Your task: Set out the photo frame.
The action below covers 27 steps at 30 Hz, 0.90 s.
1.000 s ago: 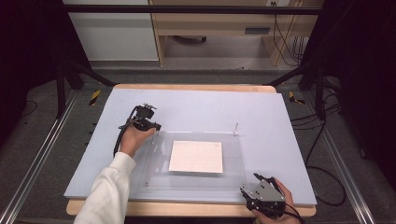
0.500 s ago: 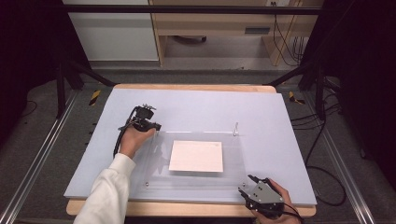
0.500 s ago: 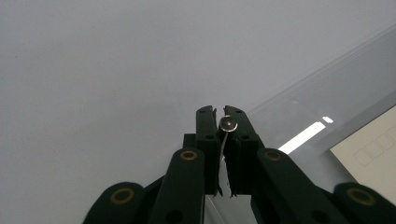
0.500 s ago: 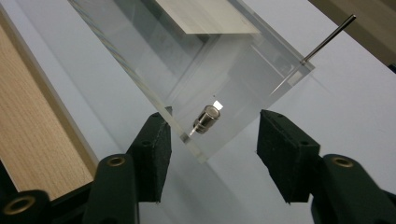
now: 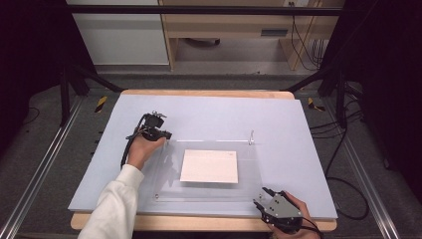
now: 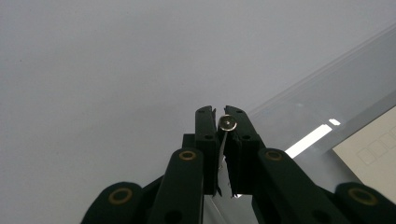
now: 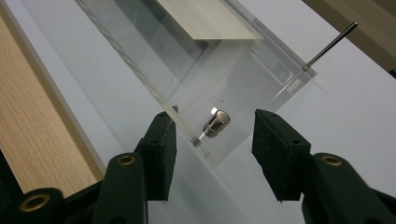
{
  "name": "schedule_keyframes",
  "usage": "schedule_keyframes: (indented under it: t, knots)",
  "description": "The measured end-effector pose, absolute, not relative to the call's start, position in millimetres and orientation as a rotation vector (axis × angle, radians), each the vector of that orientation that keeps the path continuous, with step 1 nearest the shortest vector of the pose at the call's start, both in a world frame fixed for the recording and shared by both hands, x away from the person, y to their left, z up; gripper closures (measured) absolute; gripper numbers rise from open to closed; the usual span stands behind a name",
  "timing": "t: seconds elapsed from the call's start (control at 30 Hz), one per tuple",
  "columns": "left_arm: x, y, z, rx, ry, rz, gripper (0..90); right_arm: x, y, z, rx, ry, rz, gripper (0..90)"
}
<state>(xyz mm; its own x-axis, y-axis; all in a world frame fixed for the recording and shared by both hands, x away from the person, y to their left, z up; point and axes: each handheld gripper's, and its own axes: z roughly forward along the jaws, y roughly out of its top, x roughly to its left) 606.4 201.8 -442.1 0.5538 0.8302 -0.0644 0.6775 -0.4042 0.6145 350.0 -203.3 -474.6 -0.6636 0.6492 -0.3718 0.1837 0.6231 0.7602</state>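
A clear acrylic plate point(image 5: 249, 174) lies on the pale blue table mat, with a white sheet point(image 5: 209, 166) under its middle. At the plate's far left corner my left gripper point(image 5: 166, 135) point(image 6: 220, 116) is shut on a small metal pin point(image 6: 227, 122). At the near right corner my right gripper point(image 5: 259, 199) point(image 7: 217, 120) straddles a short metal cap point(image 7: 217, 122) that stands on the plate. Its jaws have just been closing, and the pads point(image 7: 163, 140) stand apart from the cap on both sides.
A thin metal pin point(image 5: 252, 137) point(image 7: 329, 44) stands upright at the plate's far right corner. The mat point(image 5: 298, 129) lies on a wooden tabletop point(image 5: 199, 222) whose edge runs close behind my right gripper. Cables trail on the floor at the right.
My right gripper's jaws look slightly narrower around the cap. Both hands keep their places, and the plate and sheet have not moved.
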Motion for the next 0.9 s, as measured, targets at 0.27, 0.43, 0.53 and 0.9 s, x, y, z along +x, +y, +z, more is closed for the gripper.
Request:
schedule_keyframes:
  t: [0.27,0.43,0.53,0.9]
  knots:
    - [598.1,205.6,-440.4,2.154,1.154,0.460,72.7,349.4,-203.0,-473.6,0.650,2.201,0.932,50.7]
    - [581.0,215.9,-429.6,2.072,1.099,0.561,63.1,349.3,-202.8,-470.8,0.649,2.195,0.929,51.0]
    - [562.6,224.1,-421.7,2.035,1.051,0.592,57.9,349.5,-202.7,-469.4,0.650,2.194,0.935,51.0]
    - [493.5,240.7,-400.6,2.017,0.817,0.634,43.3,353.0,-203.3,-451.7,0.649,2.173,0.958,52.6]
